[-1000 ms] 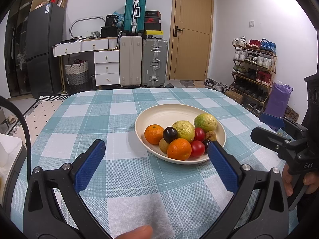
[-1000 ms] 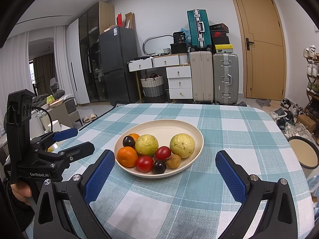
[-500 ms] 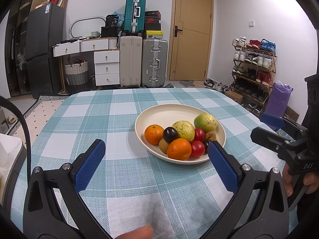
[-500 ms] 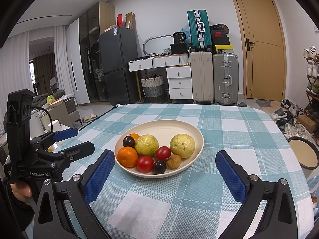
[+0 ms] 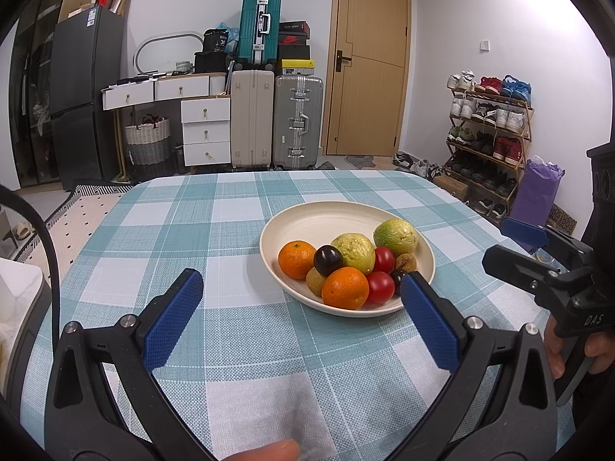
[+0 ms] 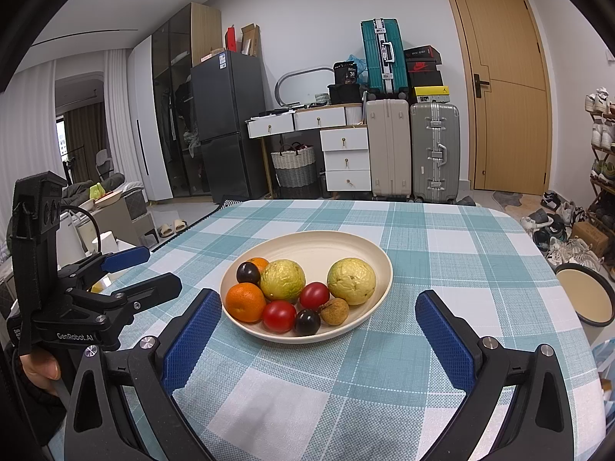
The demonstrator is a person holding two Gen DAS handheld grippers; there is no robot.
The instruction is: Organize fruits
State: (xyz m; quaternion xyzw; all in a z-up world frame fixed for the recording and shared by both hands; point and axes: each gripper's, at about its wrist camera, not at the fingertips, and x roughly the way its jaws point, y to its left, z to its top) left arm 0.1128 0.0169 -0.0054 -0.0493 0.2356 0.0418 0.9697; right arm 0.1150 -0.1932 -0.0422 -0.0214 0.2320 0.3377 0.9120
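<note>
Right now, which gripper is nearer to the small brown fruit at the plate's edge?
Right, though only slightly. The right gripper is open in front of the small brown fruit, which lies between its fingers. The left gripper is open further left; the fruit is just past its right finger.

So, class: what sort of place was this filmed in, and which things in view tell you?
Most likely a lived-in home, a dining spot near the entrance: a shoe rack full of shoes, stacked suitcases beside a door, and a fridge.
</note>
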